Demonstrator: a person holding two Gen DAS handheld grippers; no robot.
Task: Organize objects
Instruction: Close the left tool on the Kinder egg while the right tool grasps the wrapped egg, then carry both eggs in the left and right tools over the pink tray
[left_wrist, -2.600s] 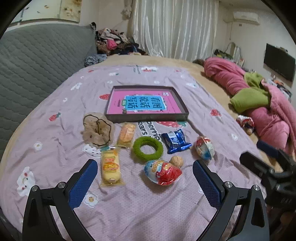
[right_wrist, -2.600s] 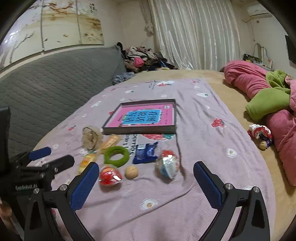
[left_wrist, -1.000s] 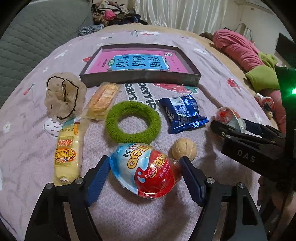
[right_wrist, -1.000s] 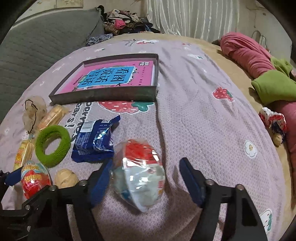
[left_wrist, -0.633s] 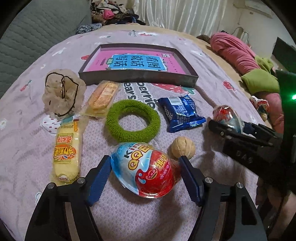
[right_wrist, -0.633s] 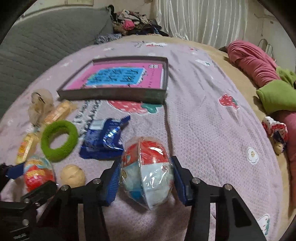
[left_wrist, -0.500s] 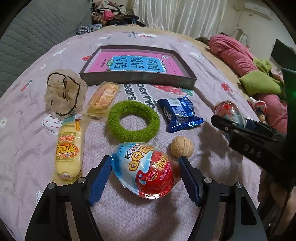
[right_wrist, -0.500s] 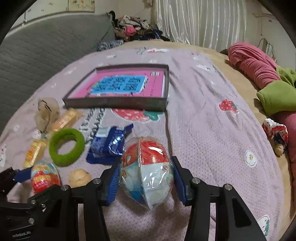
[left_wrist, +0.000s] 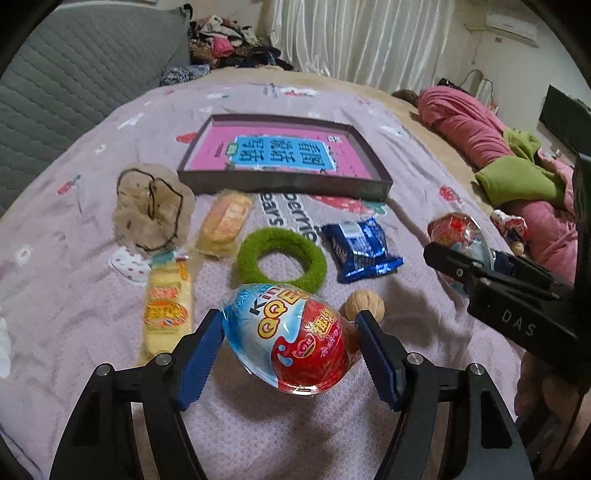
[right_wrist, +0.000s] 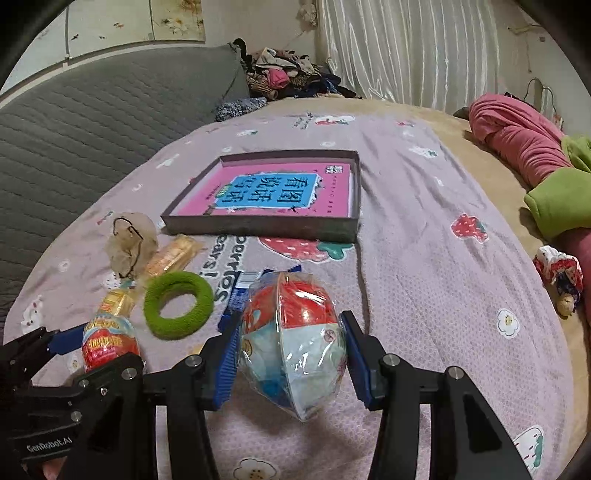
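My left gripper (left_wrist: 290, 352) is shut on a blue-and-red wrapped chocolate egg (left_wrist: 290, 341) and holds it above the bedspread. My right gripper (right_wrist: 291, 349) is shut on a red-and-white wrapped egg (right_wrist: 293, 343), also lifted. That second egg shows in the left wrist view (left_wrist: 458, 236), at the right. A shallow dark tray (left_wrist: 280, 186) with a pink book in it lies further back on the bed. Between lie a green ring (left_wrist: 281, 258), a blue snack packet (left_wrist: 360, 249), a walnut (left_wrist: 364, 302), two yellow wrapped cakes (left_wrist: 168, 306) and a beige scrunchie (left_wrist: 151, 210).
The lilac bedspread (right_wrist: 424, 258) covers the bed. A grey padded headboard (right_wrist: 92, 122) runs along the left. Pink and green bedding (right_wrist: 546, 173) is piled at the right, with a small doll (right_wrist: 559, 277) beside it. Clothes are heaped at the back.
Both grippers closed on their eggs and have lifted them off the bedspread. Both cameras have risen and pulled back a little.
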